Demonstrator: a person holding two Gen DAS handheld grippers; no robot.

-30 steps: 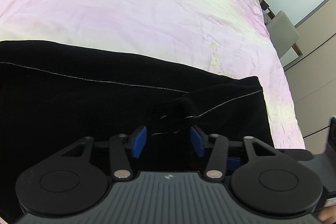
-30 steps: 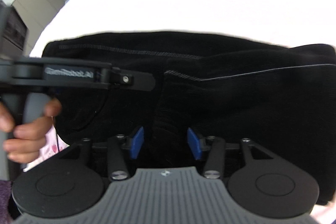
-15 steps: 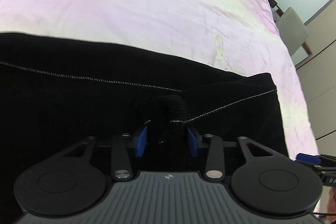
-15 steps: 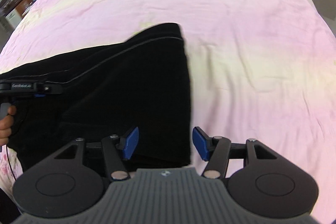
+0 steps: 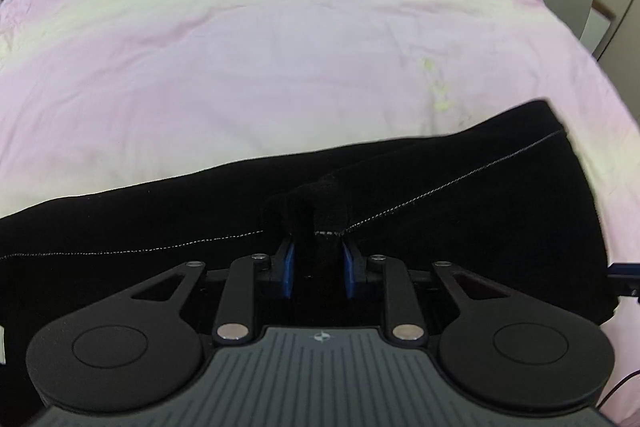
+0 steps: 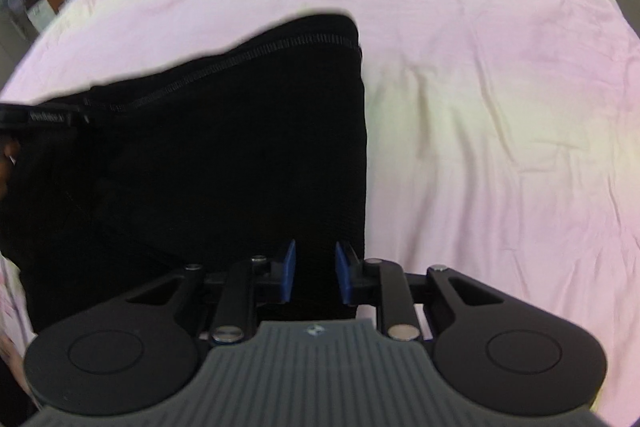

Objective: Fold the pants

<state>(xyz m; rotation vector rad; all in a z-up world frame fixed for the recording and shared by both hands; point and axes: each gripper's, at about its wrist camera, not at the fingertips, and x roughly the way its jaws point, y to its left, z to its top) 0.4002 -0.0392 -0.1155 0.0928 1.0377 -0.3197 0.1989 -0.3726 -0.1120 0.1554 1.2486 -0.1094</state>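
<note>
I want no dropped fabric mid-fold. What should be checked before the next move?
1. Left gripper shut on a bunched ridge of the black knit pants: ok.
2. Right gripper closed on the pants' edge: ok.
3. Both layers caught in each grip: cannot tell.
4. Pink and cream bedsheet bare ahead for laying the fold: ok.
5. Pants' far hem flat, not twisted: cannot tell, blurred.

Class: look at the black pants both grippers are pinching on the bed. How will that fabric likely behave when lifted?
The black pants probably hang limp: fabric already bunches into a ridge between the left gripper fingers. The right gripper pinches an edge, so the unsupported middle would likely sag. The knit looks soft and thick, so unlikely to slip.
</note>
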